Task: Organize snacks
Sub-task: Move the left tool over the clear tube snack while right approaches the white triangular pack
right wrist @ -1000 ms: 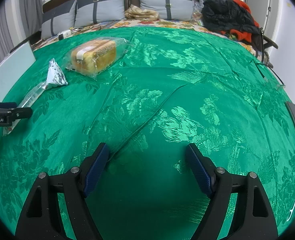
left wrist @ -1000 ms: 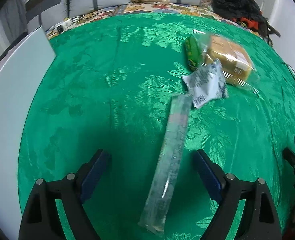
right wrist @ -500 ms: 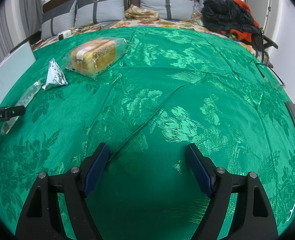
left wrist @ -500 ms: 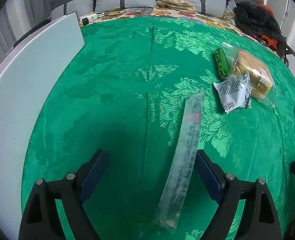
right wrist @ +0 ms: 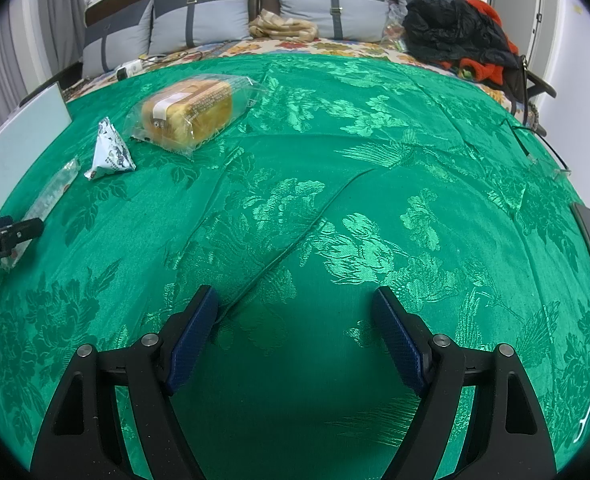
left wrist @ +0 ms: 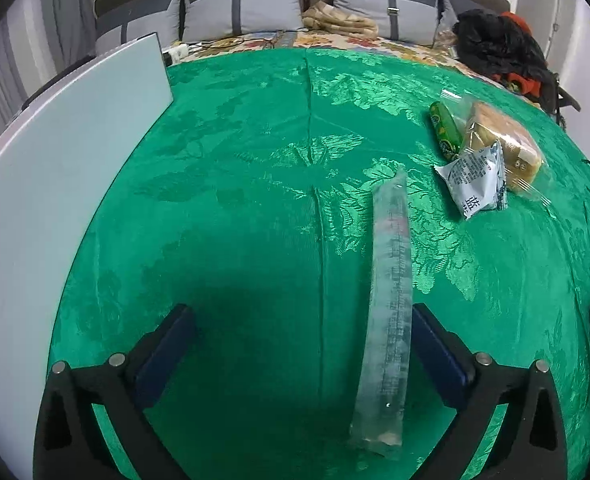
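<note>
Left wrist view: the left hand-held gripper (left wrist: 303,344) hangs over the bed (left wrist: 235,200), its jaws opening wide. The long clear packet (left wrist: 389,280) lies flat between them, just beside the right pad and apparently free of it — released, I judge, to line up with the other snacks. Past its far end sit the white sachet (left wrist: 475,180), the green tube (left wrist: 445,130) and the bagged bread (left wrist: 507,144), bunched closely. A pale board (left wrist: 55,184) borders the left; the green cover between is bare room for moving.

Right wrist view: the right hand-held gripper (right wrist: 295,332) stands wide with nothing in it, above open cover. The bread (right wrist: 191,114), sachet (right wrist: 109,152) and packet (right wrist: 51,196) run toward the left edge — the whole right side is free.
</note>
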Demonstrator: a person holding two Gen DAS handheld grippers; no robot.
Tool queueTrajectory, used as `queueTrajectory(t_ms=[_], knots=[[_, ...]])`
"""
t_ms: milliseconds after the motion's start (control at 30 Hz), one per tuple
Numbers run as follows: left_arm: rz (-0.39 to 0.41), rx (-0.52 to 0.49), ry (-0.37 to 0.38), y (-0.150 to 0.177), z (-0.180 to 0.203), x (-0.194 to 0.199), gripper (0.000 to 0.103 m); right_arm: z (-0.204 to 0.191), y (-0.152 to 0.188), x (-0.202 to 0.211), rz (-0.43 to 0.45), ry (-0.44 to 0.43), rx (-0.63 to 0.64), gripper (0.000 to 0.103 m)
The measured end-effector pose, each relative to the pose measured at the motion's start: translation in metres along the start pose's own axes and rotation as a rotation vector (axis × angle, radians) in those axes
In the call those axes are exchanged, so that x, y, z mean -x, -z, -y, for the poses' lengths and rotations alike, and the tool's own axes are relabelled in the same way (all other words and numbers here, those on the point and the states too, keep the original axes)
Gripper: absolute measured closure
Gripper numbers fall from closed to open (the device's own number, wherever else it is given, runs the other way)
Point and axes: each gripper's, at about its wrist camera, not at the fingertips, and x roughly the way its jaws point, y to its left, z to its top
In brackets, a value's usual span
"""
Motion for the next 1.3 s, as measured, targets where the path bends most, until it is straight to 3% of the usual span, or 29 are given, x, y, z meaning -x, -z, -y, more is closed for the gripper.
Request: queueTrajectory(t_ms=[1133,1200,1300], knots=[[0.03,-0.057,0.047,0.0,-0.005,-0.002,0.0,0.0,0.0,0.0,-0.001,-0.001,-0.001,0.019],[0.03,-0.057,0.048,0.0,-0.005,-0.002,0.0,-0.002,-0.002,0.0,-0.003,-0.028,0.006,0.019],[0.03,-0.057,0.048,0.0,-0.005,-0.002,0.0,-0.019,-0.024,0.003,0.012,-0.178,-0.009,0.019]])
